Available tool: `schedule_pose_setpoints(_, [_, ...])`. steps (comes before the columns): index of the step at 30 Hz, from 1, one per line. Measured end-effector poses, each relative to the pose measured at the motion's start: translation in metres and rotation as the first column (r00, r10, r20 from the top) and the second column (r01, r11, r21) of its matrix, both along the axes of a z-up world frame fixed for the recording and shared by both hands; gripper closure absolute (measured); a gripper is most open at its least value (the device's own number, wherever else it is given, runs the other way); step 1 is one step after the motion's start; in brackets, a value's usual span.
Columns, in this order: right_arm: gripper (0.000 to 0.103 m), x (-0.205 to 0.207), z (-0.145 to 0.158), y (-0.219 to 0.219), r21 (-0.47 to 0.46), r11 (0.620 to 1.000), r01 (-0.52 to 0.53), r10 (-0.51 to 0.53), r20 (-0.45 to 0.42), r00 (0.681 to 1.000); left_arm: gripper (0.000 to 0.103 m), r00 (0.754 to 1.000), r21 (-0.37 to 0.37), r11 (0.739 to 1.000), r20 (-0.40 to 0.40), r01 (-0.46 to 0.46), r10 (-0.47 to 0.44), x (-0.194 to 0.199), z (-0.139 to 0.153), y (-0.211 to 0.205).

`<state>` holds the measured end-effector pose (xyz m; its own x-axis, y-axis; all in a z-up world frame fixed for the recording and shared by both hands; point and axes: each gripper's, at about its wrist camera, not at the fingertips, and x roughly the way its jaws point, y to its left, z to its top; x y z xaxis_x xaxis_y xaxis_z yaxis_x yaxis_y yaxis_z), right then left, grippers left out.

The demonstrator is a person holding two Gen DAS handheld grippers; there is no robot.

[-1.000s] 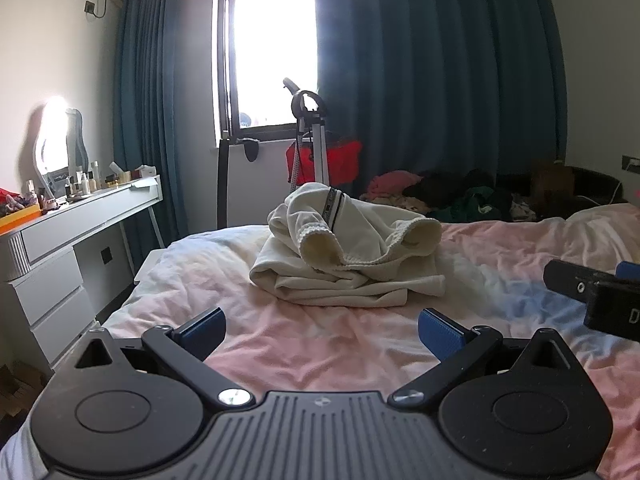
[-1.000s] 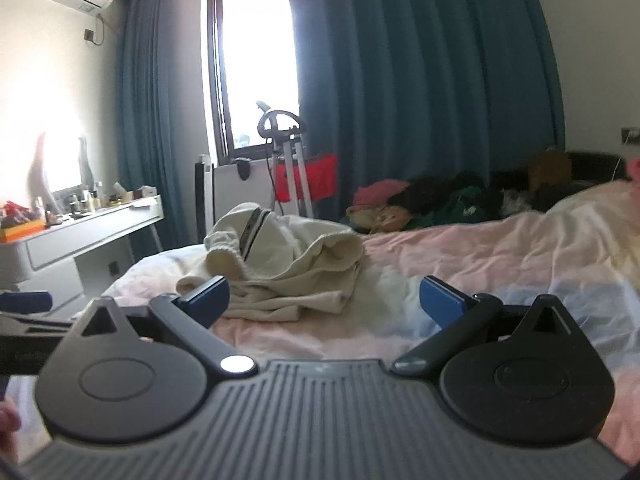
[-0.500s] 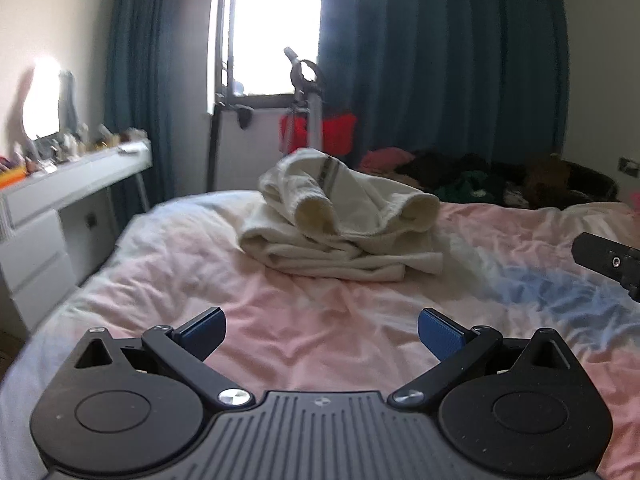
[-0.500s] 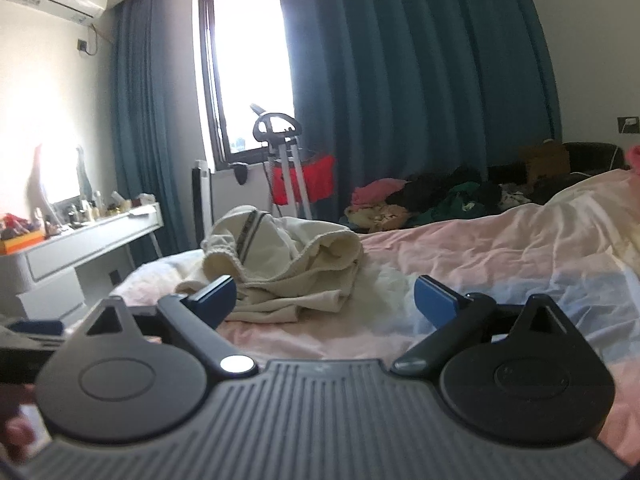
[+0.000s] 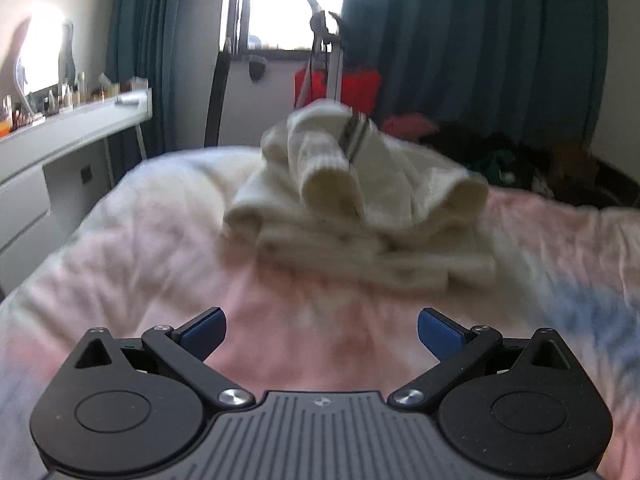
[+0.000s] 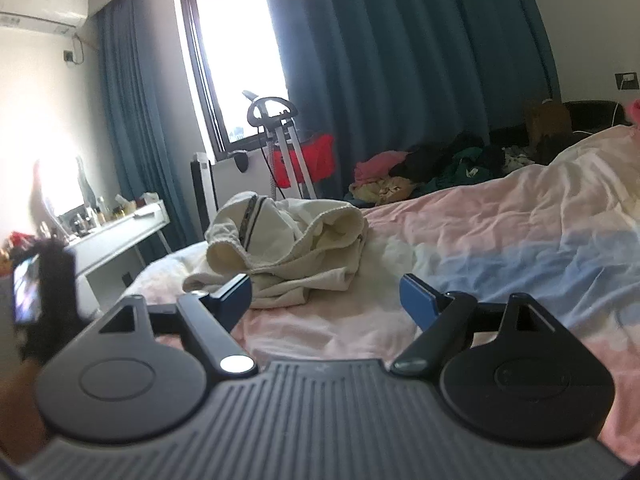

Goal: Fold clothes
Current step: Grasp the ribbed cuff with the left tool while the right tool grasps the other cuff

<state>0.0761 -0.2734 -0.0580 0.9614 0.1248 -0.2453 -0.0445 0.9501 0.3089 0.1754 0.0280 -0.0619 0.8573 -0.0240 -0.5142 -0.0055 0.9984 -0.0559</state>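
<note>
A cream sweater (image 5: 356, 196) with a dark striped band lies bunched and half folded on the pink bed (image 5: 152, 264), its ribbed cuffs rolled toward the cameras. The left view is blurred; the right view is sharper and alone shows the air conditioner (image 6: 42, 10) and a clothes pile (image 6: 436, 172) past the bed. The left gripper (image 5: 320, 330) and the right gripper (image 6: 326, 296) each have jaws spread wide, holding and touching nothing
</note>
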Motion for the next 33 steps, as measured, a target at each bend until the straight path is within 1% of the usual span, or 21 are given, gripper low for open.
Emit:
schedule_pose_setpoints(1, [0.019,0.001,-0.001,0.0,-0.001,1.0,0.0,0.0,-0.003,1.0,0.0,1.0,-0.005,1.0,0.025,0.001,-0.001,0.011,0.002,0.001])
schedule_pose_setpoints(3, [0.019,0.003,-0.006,-0.006,0.041,0.999,-0.01,0.01,-0.013,1.0,0.0,0.998,-0.03,1.0,0.057,-0.002,0.004,0.034,0.003,0.003])
schedule_pose_setpoints(5, [0.019,0.007,-0.014,-0.013,0.093,0.996,-0.01,0.012,-0.02,1.0,0.0,0.998,-0.049,0.998,0.059,-0.03,0.033,0.056,0.0,0.008])
schedule_pose_setpoints(6, [0.019,0.017,-0.017,-0.017,0.124,0.992,-0.017,0.022,-0.044,0.999,0.0,0.997,-0.058,0.997,0.062,-0.047,0.051,0.067,-0.002,0.011])
schedule_pose_setpoints(8, [0.019,0.042,-0.02,-0.026,0.19,0.981,-0.031,0.053,-0.107,0.993,0.0,0.997,-0.095,0.995,0.071,-0.027,0.033,0.086,-0.008,0.02])
schedule_pose_setpoints(10, [0.019,0.083,-0.017,-0.033,0.227,0.971,-0.076,0.108,-0.135,0.985,0.002,0.996,-0.161,0.987,0.085,0.011,0.003,0.108,-0.013,0.03])
schedule_pose_setpoints(11, [0.019,0.107,-0.015,-0.034,0.208,0.973,-0.096,0.123,-0.124,0.985,0.003,0.996,-0.194,0.981,0.093,0.028,-0.01,0.117,-0.016,0.035])
schedule_pose_setpoints(14, [0.019,0.188,-0.014,-0.037,0.111,0.985,-0.133,0.141,-0.07,0.988,0.005,0.991,-0.28,0.957,0.127,0.078,-0.043,0.147,-0.021,0.043])
schedule_pose_setpoints(15, [0.019,0.217,-0.018,-0.04,0.128,0.985,-0.116,0.125,-0.069,0.99,0.007,0.99,-0.306,0.949,0.139,0.074,-0.032,0.154,-0.022,0.044])
schedule_pose_setpoints(17, [0.019,0.273,-0.028,-0.046,0.194,0.979,-0.068,0.085,-0.082,0.993,0.007,0.989,-0.351,0.933,0.148,0.074,-0.023,0.172,-0.025,0.045])
schedule_pose_setpoints(19, [0.019,0.33,-0.038,-0.052,0.259,0.966,-0.019,0.046,-0.097,0.994,0.009,0.992,-0.386,0.92,0.122,0.069,-0.023,0.192,-0.029,0.045])
schedule_pose_setpoints(22, [0.019,0.388,-0.06,-0.053,0.359,0.933,0.026,0.043,-0.181,0.982,0.023,0.997,-0.373,0.926,0.064,0.062,-0.041,0.217,-0.034,0.044])
schedule_pose_setpoints(24, [0.019,0.415,-0.074,-0.053,0.419,0.908,0.032,0.077,-0.242,0.967,0.039,0.999,-0.358,0.932,0.02,0.054,-0.05,0.231,-0.036,0.044])
schedule_pose_setpoints(25, [0.019,0.424,-0.077,-0.051,0.431,0.902,0.028,0.097,-0.266,0.959,0.04,0.999,-0.349,0.936,-0.001,0.05,-0.054,0.237,-0.036,0.044])
schedule_pose_setpoints(27, [0.019,0.439,-0.08,-0.047,0.441,0.897,0.012,0.138,-0.308,0.941,0.053,0.999,-0.358,0.933,-0.023,0.024,-0.034,0.243,-0.033,0.048])
schedule_pose_setpoints(28, [0.022,0.439,-0.08,-0.045,0.436,0.9,0.012,0.14,-0.314,0.939,0.057,0.999,-0.361,0.932,-0.037,0.015,-0.03,0.245,-0.032,0.049])
schedule_pose_setpoints(29, [0.028,0.438,-0.078,-0.043,0.426,0.905,0.014,0.133,-0.314,0.94,0.063,0.998,-0.362,0.932,-0.051,0.012,-0.033,0.245,-0.029,0.049])
schedule_pose_setpoints(30, [0.046,0.434,-0.075,-0.043,0.422,0.907,0.018,0.127,-0.312,0.941,0.073,0.997,-0.357,0.934,-0.055,0.022,-0.045,0.244,-0.025,0.049])
schedule_pose_setpoints(31, [0.067,0.429,-0.072,-0.044,0.42,0.907,0.023,0.12,-0.311,0.943,0.077,0.997,-0.347,0.937,-0.054,0.026,-0.047,0.242,-0.021,0.049])
schedule_pose_setpoints(32, [0.075,0.425,-0.069,-0.045,0.42,0.907,0.026,0.116,-0.31,0.944,0.082,0.997,-0.337,0.941,-0.054,0.029,-0.05,0.24,-0.016,0.049])
schedule_pose_setpoints(33, [0.077,0.417,-0.063,-0.046,0.424,0.905,0.03,0.113,-0.309,0.944,0.085,0.997,-0.341,0.94,-0.05,0.032,-0.052,0.236,-0.012,0.05])
